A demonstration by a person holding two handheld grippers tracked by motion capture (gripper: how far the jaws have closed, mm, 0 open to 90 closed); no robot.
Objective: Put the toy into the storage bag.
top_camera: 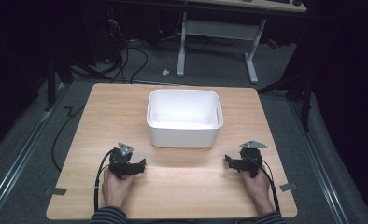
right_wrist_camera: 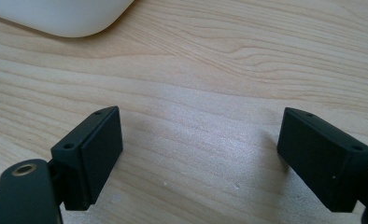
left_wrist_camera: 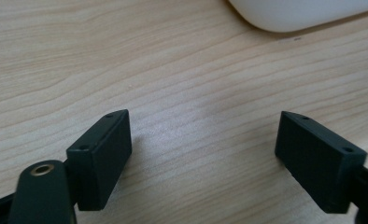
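A white rectangular bin (top_camera: 184, 117) stands on the wooden table (top_camera: 102, 116), slightly behind its middle, and looks empty. My left gripper (top_camera: 139, 164) rests on the table in front of the bin's left corner, held by a hand. It is open, with bare wood between its black jaws (left_wrist_camera: 203, 140). My right gripper (top_camera: 229, 161) rests in front of the bin's right corner, also open over bare wood (right_wrist_camera: 201, 140). The bin's rounded corner (left_wrist_camera: 303, 14) lies beyond the left gripper's jaws, and the other corner (right_wrist_camera: 65, 16) beyond the right gripper's.
Black cables (top_camera: 98, 182) trail from both grippers toward the near table edge. Beyond the table stands a white desk frame (top_camera: 217, 42) on grey floor, with cables (top_camera: 126, 56) lying about. Small grey tabs (top_camera: 55, 191) stick out at the table's near corners.
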